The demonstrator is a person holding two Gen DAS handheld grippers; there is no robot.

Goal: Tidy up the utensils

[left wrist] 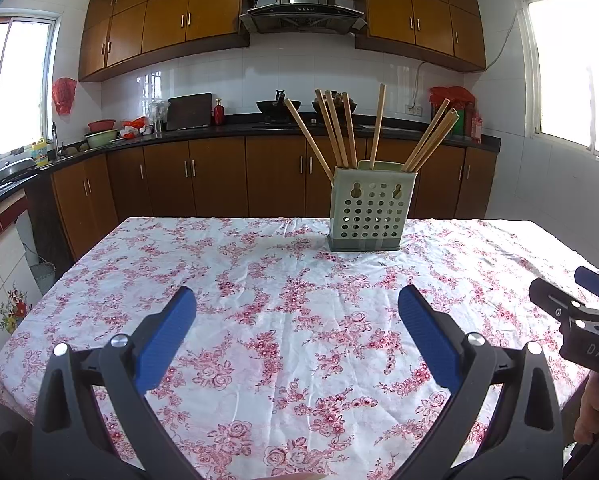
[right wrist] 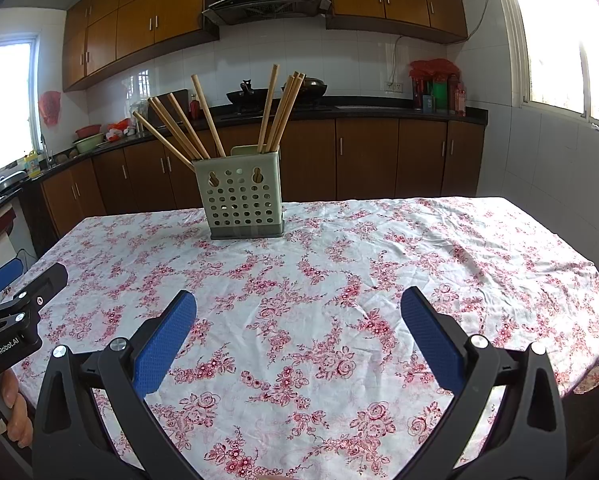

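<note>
A pale green perforated utensil holder [left wrist: 371, 210] stands near the far edge of the table, also in the right wrist view [right wrist: 241, 202]. Several wooden chopsticks [left wrist: 339, 132] stand in it, fanned out, and show in the right wrist view too [right wrist: 275, 114]. My left gripper [left wrist: 297, 304] is open and empty above the near part of the table, well short of the holder. My right gripper [right wrist: 298, 306] is open and empty, to the right of the left one. Each gripper shows at the edge of the other's view: the right gripper [left wrist: 591, 292], the left gripper [right wrist: 23, 280].
The table carries a white cloth with pink flowers [left wrist: 283, 320], wrinkled in places. Beyond the table are brown kitchen cabinets [left wrist: 219, 176], a dark counter with woks, and a sink at the left [left wrist: 15, 168]. Bright windows are on both sides.
</note>
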